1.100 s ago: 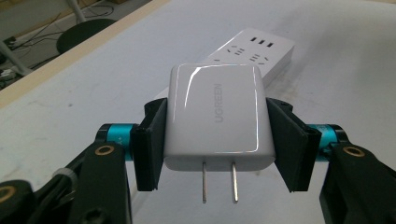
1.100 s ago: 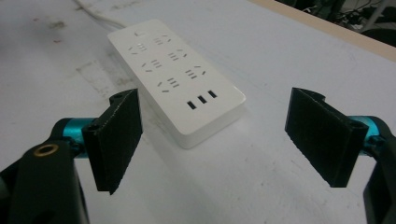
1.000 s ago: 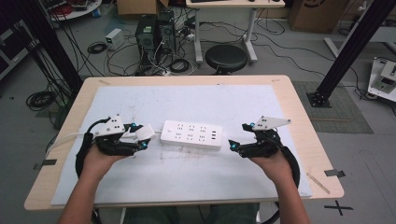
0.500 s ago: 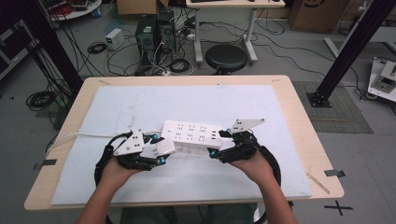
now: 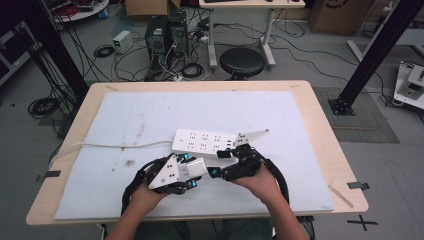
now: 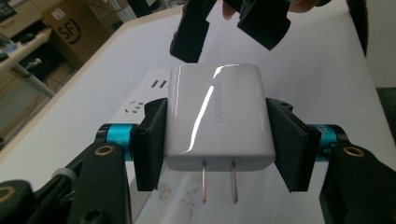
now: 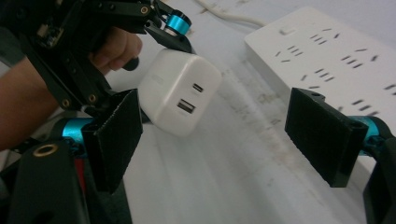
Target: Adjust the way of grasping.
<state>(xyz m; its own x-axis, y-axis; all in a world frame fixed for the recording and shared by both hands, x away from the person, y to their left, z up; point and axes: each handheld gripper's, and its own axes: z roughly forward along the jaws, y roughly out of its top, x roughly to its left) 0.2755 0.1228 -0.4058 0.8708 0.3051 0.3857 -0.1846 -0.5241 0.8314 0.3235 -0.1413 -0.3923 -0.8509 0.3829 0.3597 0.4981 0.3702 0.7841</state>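
The left gripper (image 6: 217, 140) clamps a white charger (image 6: 217, 116) between its jaws, prongs pointing back toward its camera; the right gripper (image 7: 224, 133) gapes empty. The power strip (image 5: 202, 142) lies on the counter (image 5: 320, 115) just beyond both jaws.

A glossy white charger (image 6: 217, 116) with grey lettering is noted. Black fingers (image 6: 149, 140) on cyan hubs are recorded. A white power strip (image 5: 202, 142) and pale blue mat (image 5: 150, 115) on a light wood table (image 5: 325, 130) are observed.

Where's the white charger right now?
The charger is clamped between the left gripper's jaws, prongs showing, held above the mat just in front of the power strip, with the open right gripper facing it.
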